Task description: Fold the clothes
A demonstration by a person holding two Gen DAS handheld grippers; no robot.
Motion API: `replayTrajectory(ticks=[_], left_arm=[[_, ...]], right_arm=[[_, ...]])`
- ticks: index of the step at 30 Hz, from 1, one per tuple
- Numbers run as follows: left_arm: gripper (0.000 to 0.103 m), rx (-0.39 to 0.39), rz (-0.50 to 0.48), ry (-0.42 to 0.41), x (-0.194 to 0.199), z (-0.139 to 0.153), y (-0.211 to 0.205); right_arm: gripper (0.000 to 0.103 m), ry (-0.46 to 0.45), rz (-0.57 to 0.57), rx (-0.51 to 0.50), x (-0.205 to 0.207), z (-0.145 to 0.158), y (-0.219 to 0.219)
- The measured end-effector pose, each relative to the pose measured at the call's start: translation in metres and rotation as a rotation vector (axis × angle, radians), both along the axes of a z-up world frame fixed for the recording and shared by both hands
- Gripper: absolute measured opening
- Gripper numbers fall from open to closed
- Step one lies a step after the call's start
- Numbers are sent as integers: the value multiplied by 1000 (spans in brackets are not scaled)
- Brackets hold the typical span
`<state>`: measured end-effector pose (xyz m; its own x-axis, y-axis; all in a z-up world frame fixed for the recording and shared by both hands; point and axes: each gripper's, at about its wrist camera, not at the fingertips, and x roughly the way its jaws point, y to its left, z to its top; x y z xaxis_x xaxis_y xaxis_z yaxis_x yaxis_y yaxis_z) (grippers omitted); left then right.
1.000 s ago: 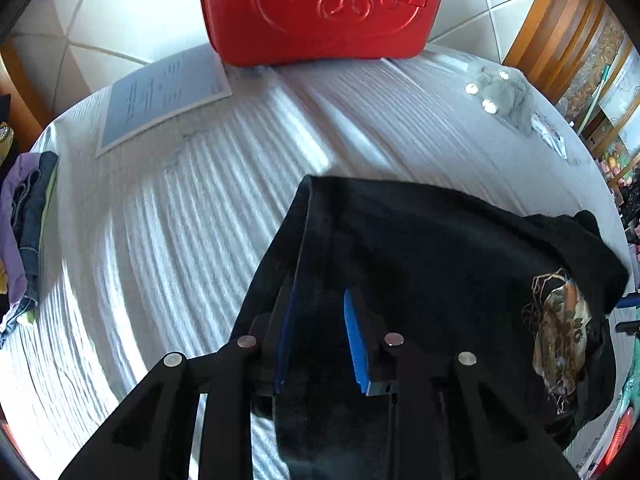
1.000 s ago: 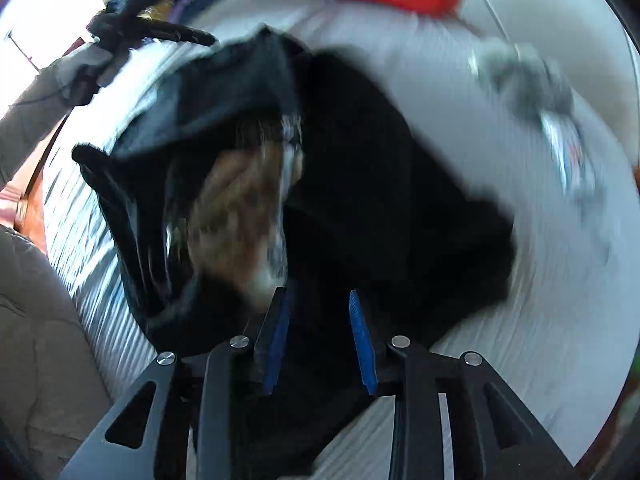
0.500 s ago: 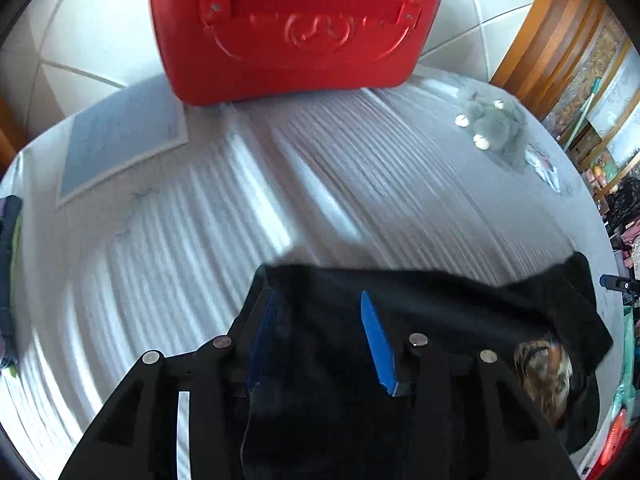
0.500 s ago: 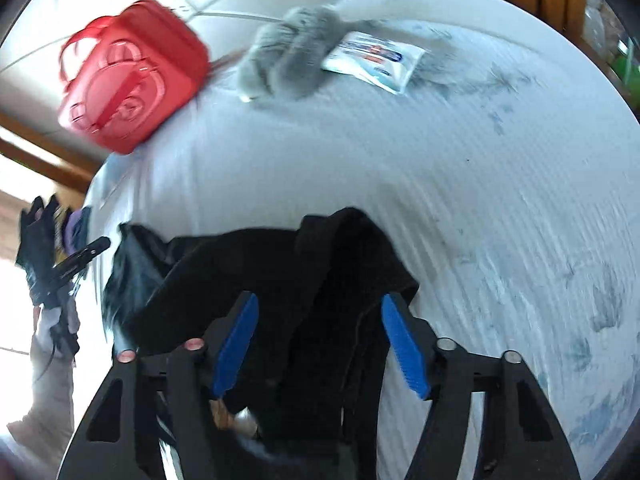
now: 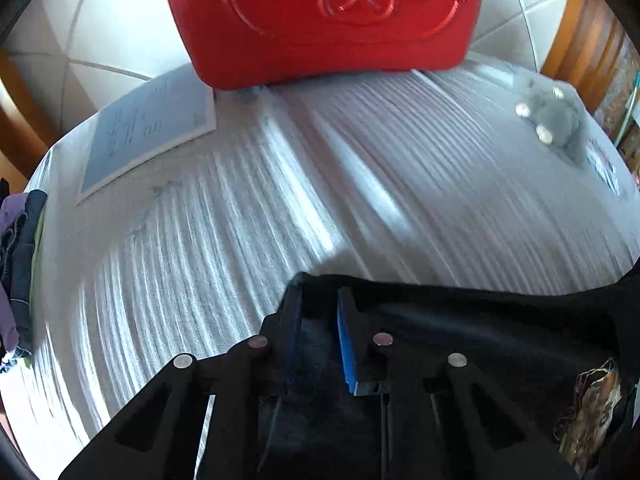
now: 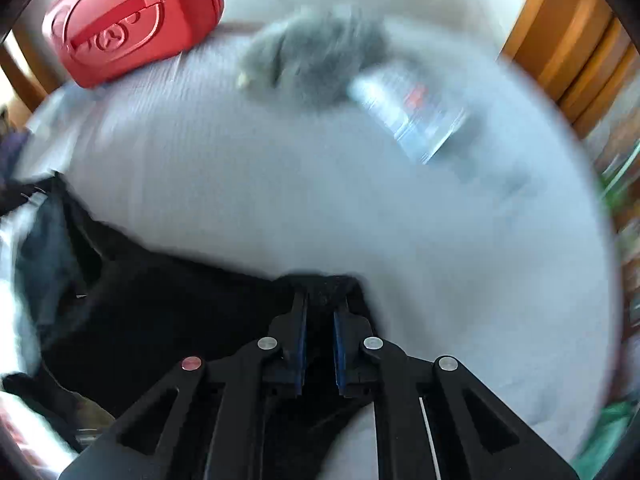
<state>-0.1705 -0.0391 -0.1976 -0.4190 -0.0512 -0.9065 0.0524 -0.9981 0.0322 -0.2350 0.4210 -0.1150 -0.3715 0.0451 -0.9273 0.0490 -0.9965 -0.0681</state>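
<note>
Pinching the black garment (image 5: 480, 332) again, our right tongs (image 6: 320, 312), spread half a second ago, now match the left tongs (image 5: 318, 312); it lies bunched on the bed (image 5: 240, 220), ready for spreading.

Open bedsheet (image 5: 248, 216) ahead; red case (image 5: 324, 20), paper (image 5: 148, 128), grey plush (image 5: 556, 120) line its far edge.

One black garment (image 5: 480, 328) lies on the bed (image 5: 240, 220). Beyond it stands one red case (image 5: 328, 20), with one printed sheet (image 5: 148, 132) left of the case and one grey plush toy (image 5: 556, 120) right of it. One small packet (image 6: 416, 116) touches the toy. One clothes pile (image 5: 18, 264) sits far left of the case.
</note>
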Motion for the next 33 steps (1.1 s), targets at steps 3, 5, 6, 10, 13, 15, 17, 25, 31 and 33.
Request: replayTrajectory(ticks=[3,5,6,10,13,15,17,25,31,33], left_arm=[[17,-8,13,3,-1,3,1],[17,-2,12,22,4,14,1],[17,-9,5,41,10,21,0],[19,12,-29,69,36,42,-2],[19,24,-56,36,59,44,-2],[19,24,-74,15,79,43,-2],[19,30,-89,-6,102,42,-2],[26,41,-83,-105,189,27,-8],[58,105,-122,-81,265,42,-12],[58,127,-151,-73,284,46,-7]], right_arm=[[49,-14,-8,18,-7,-11,12],[55,-32,-13,50,-6,-11,14],[56,-12,-13,22,0,-1,15],[56,109,14,-199,39,51,13],[56,90,89,-312,56,57,-9],[56,55,118,-327,52,44,-30],[54,9,135,-317,48,25,-45],[54,-89,94,-144,71,-2,-52],[70,3,0,-287,173,38,-18],[70,-11,-43,-303,208,36,-13]])
